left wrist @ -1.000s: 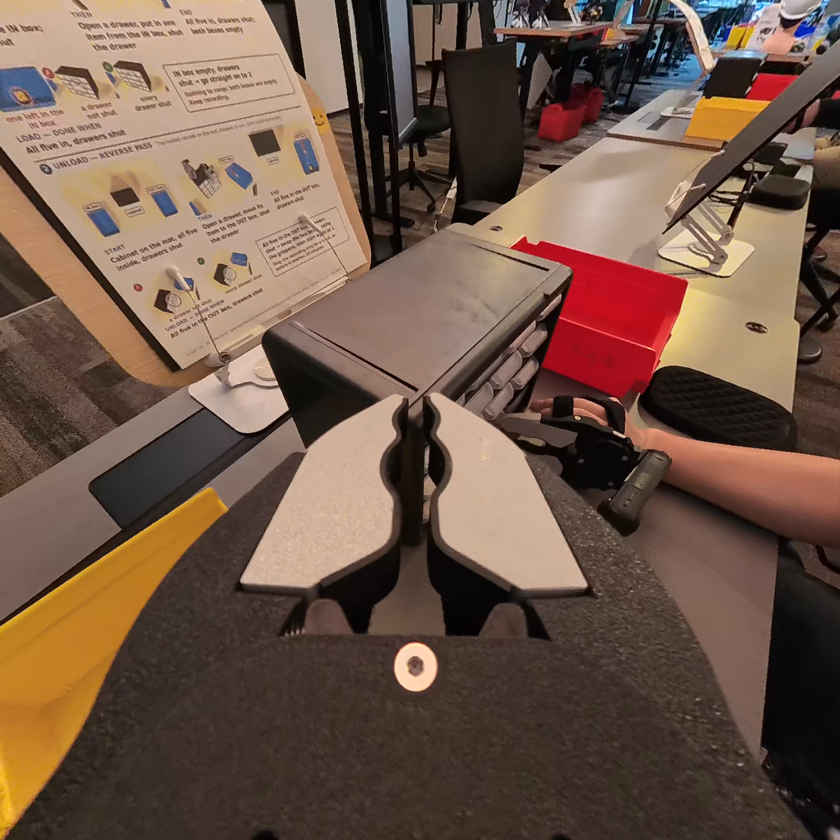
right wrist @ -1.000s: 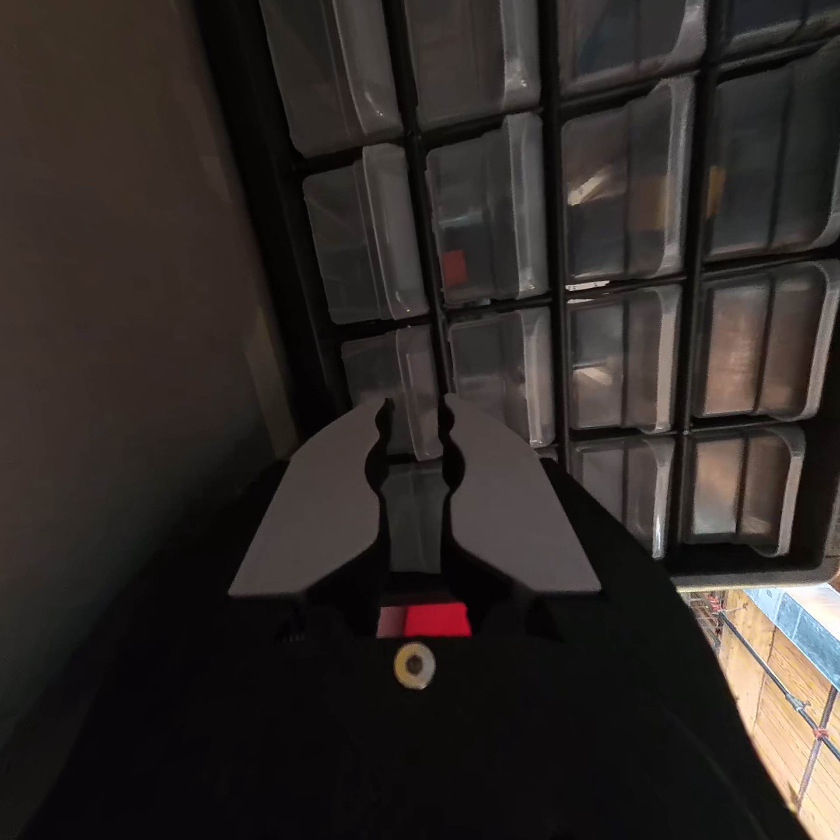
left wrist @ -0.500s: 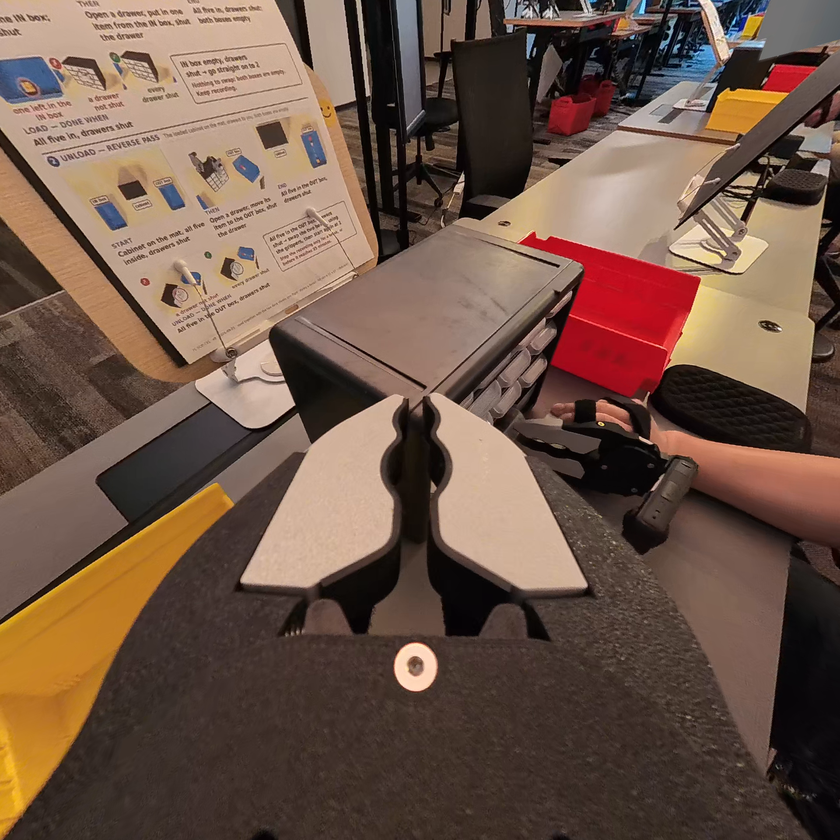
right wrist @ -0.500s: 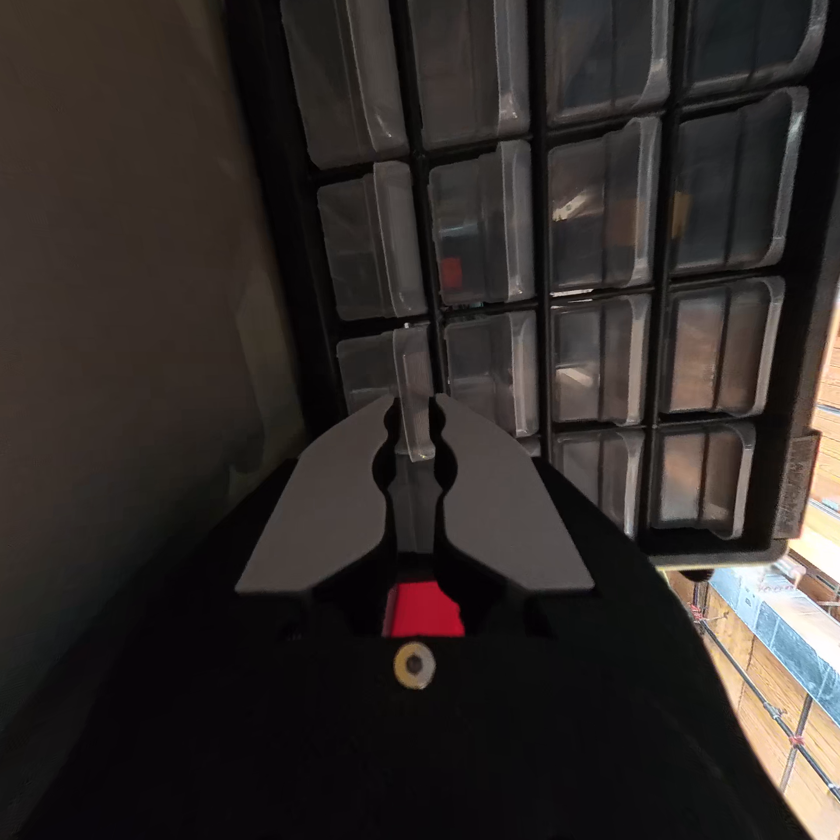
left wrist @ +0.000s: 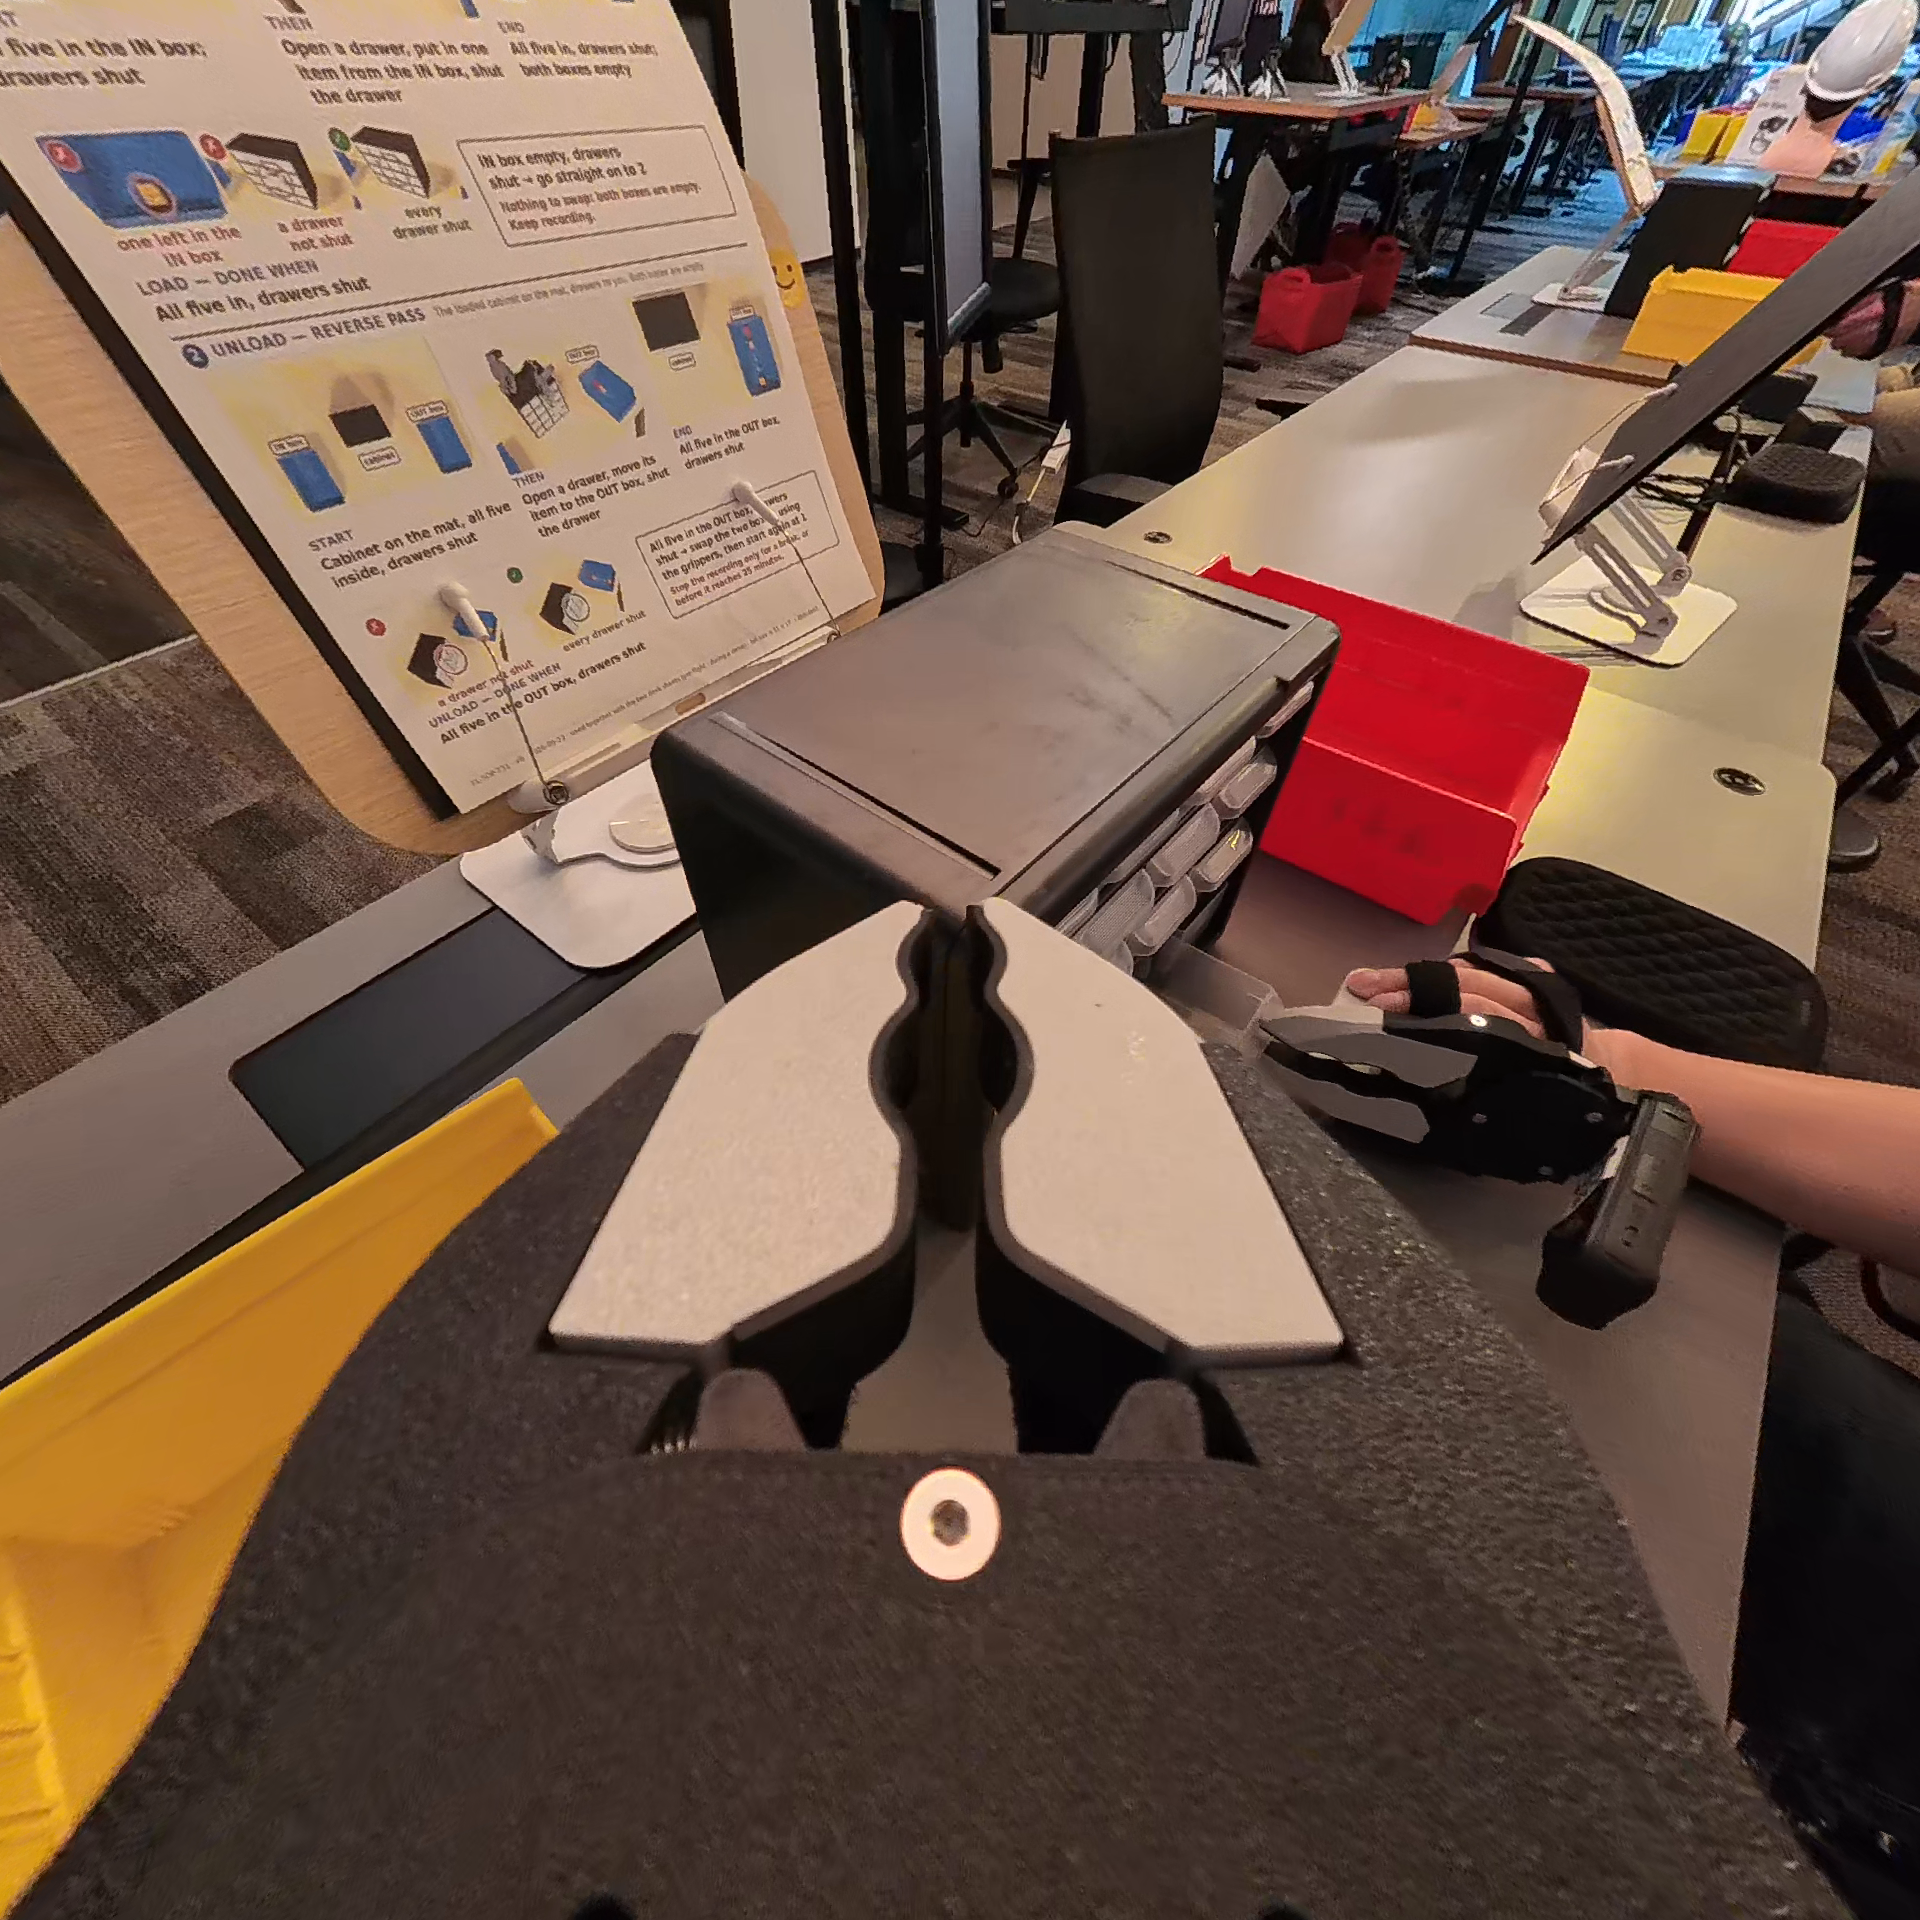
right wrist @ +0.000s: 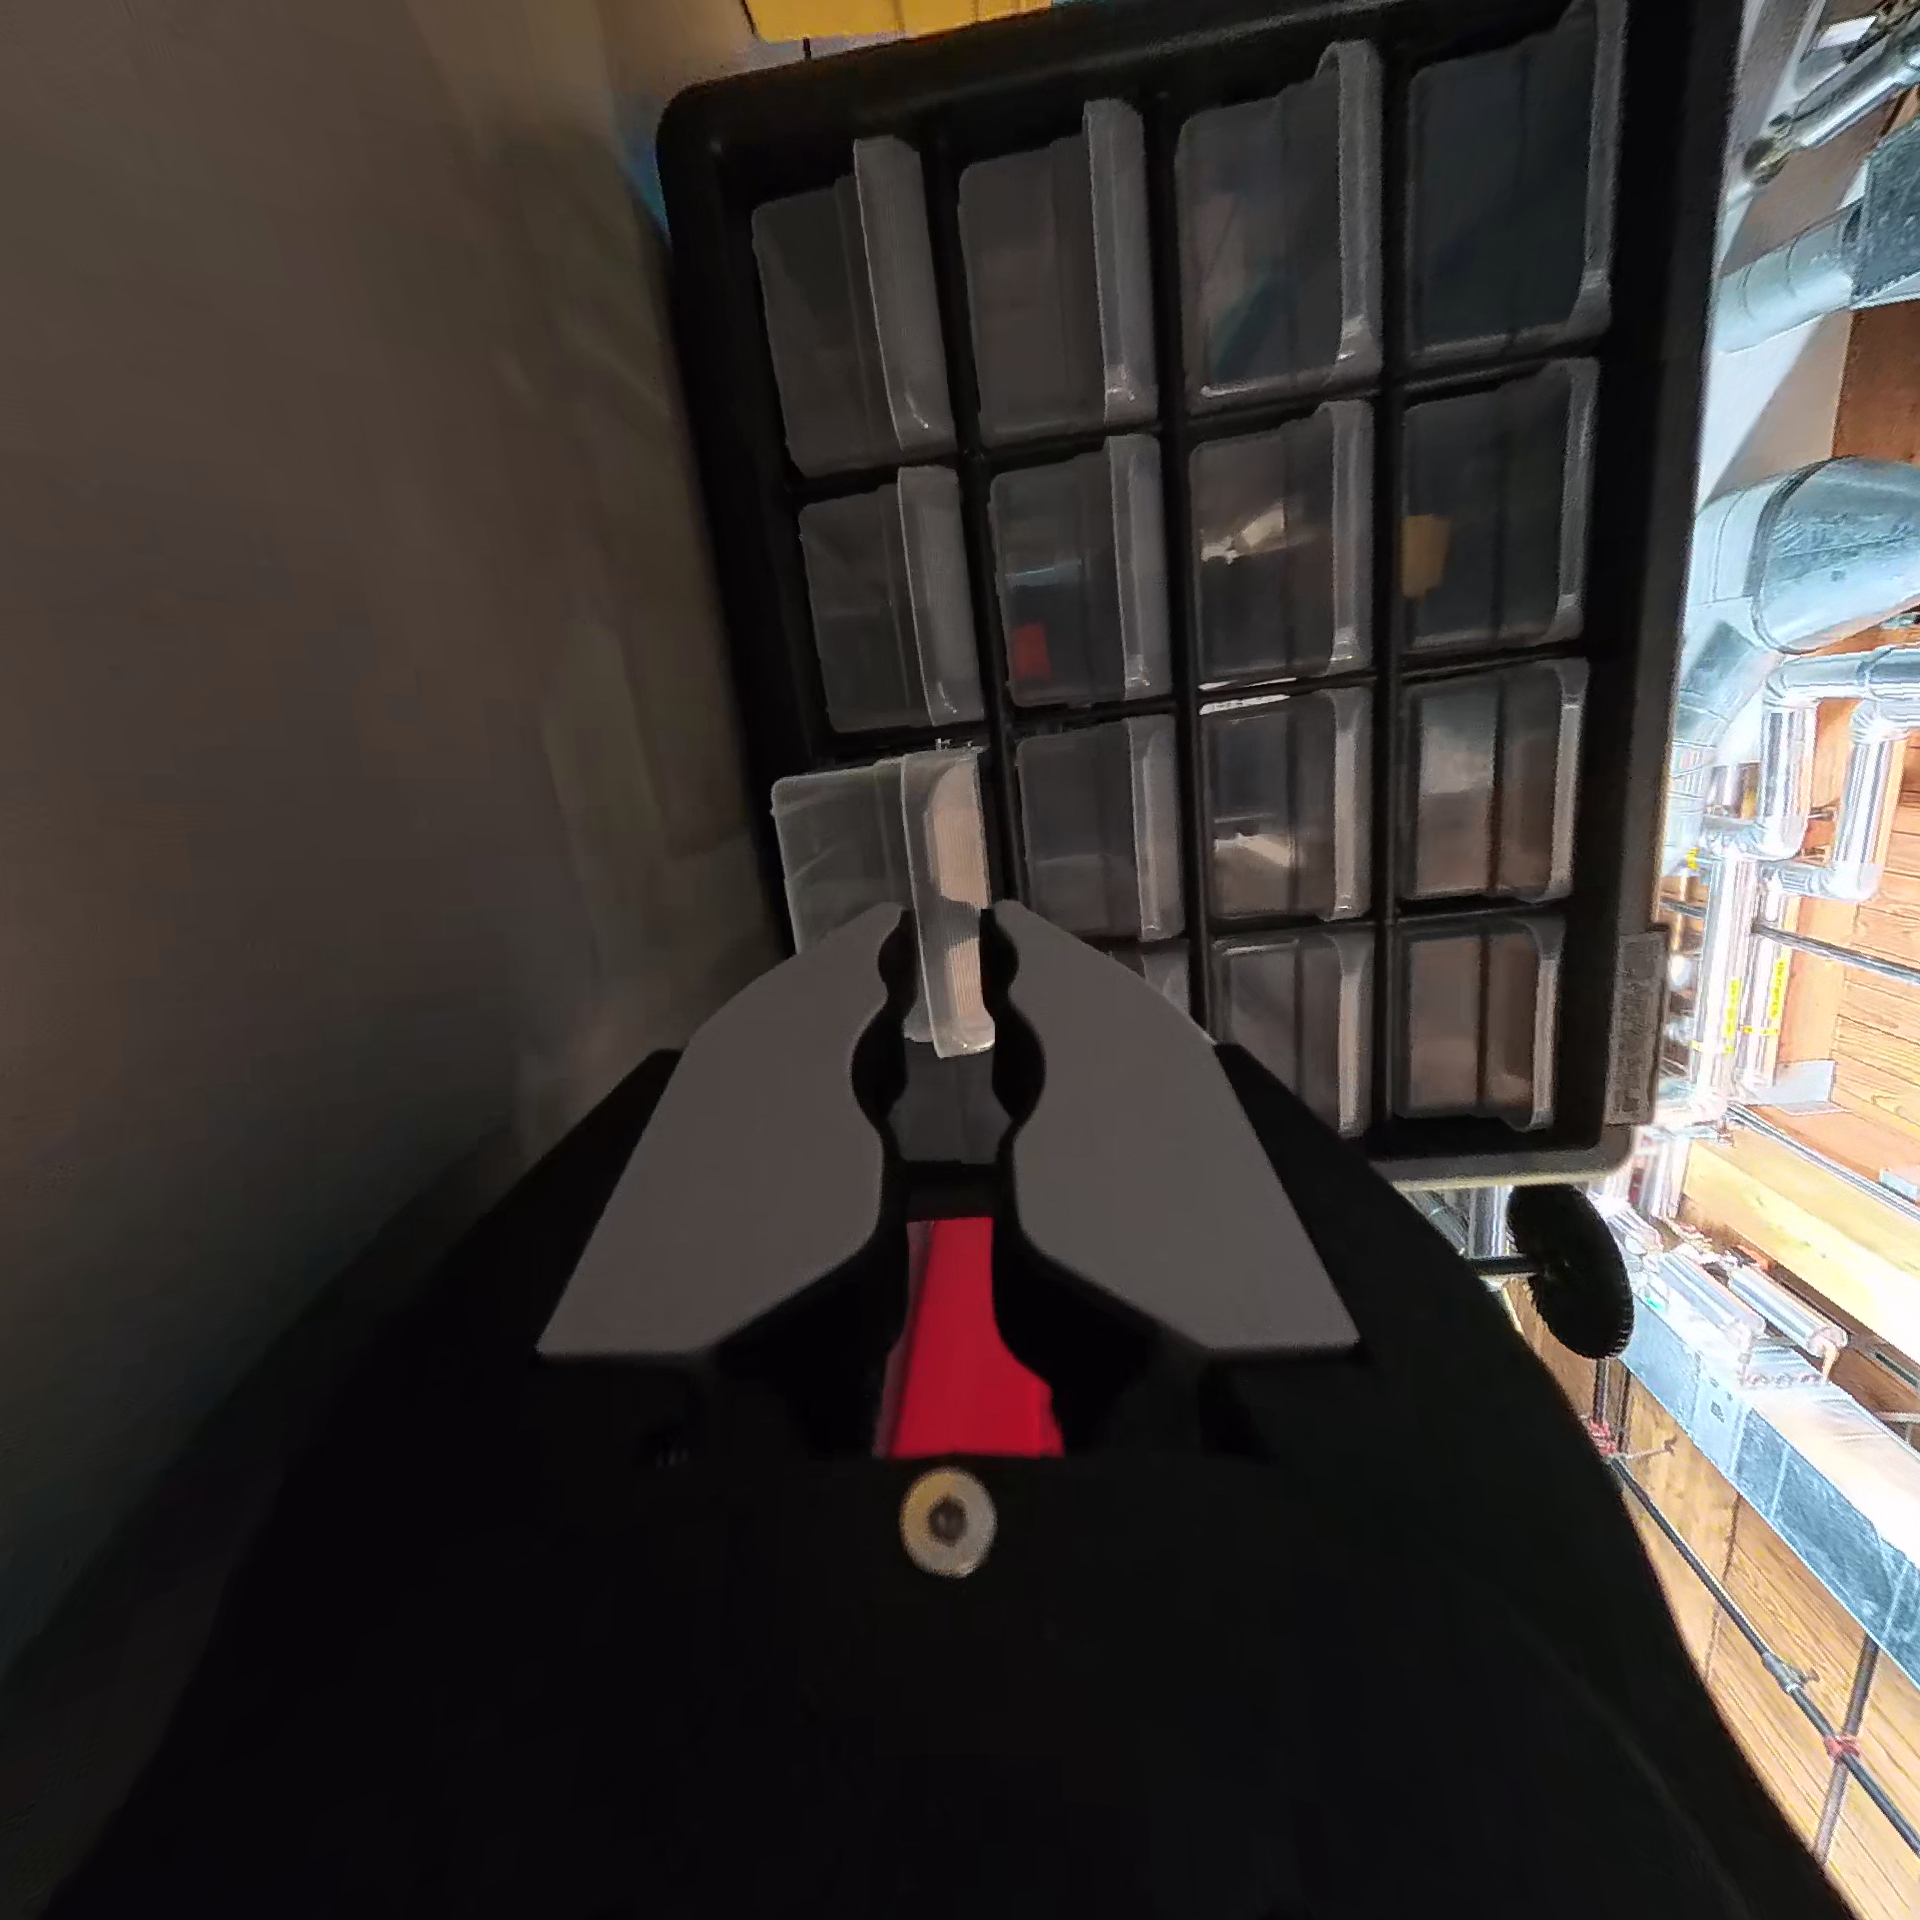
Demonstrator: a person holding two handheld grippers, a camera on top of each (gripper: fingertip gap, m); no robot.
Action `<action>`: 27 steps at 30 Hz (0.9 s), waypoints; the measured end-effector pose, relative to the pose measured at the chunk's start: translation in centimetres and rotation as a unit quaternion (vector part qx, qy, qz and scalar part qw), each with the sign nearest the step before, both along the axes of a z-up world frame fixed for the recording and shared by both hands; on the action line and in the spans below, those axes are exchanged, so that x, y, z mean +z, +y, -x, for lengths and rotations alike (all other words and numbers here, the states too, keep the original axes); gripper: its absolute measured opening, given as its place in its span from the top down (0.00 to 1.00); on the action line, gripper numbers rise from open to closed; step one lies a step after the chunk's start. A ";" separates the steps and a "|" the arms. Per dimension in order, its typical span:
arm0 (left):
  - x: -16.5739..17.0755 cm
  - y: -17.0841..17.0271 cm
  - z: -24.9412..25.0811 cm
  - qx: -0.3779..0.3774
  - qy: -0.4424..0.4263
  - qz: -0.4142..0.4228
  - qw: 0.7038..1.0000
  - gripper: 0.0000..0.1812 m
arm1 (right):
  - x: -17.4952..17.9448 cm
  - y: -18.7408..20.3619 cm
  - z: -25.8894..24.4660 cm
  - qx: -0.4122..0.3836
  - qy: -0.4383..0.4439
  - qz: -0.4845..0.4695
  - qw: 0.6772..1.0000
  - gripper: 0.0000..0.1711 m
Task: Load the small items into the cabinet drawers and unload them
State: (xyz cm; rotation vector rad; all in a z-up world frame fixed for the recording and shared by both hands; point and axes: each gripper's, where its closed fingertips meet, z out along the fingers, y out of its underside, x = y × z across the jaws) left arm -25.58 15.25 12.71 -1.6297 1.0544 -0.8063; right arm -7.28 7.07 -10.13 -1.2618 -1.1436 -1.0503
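1. Clear drawer (right wrist: pixel 883 831): in the cabinet (right wrist: pixel 1652 623) column nearest the table (right wrist: pixel 312 727), partly drawn out of its slot and standing proud of the closed drawers around it.
2. Drawer handle (right wrist: pixel 951 935): a clear lip reaching straight toward the camera, long axis in line with the fingers.
3. Right hand-held gripper (right wrist: pixel 945 925): fingers clamped on that lip. Judged next move: a straight pull along the finger axis, away from the cabinet face.
4. Left hand-held gripper (left wrist: pixel 948 925): fingers pressed together on nothing, held above and behind the cabinet's corner, farther from the drawer.
5. Red bin (left wrist: pixel 1434 748) beyond the cabinet; yellow bin (left wrist: pixel 208 1351) beside the left hand-held gripper.
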 end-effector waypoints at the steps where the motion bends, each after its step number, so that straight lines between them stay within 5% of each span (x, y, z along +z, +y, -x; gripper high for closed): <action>1: 0.0 0.0 0.0 0.000 0.001 0.001 1.000 0.97 | 0.0 -0.2 0.1 0.001 -0.001 0.000 1.000 0.93; 27: -1.2 0.4 -0.7 0.003 0.027 0.012 1.000 0.97 | -0.2 -2.2 0.8 0.013 0.000 0.007 1.000 0.91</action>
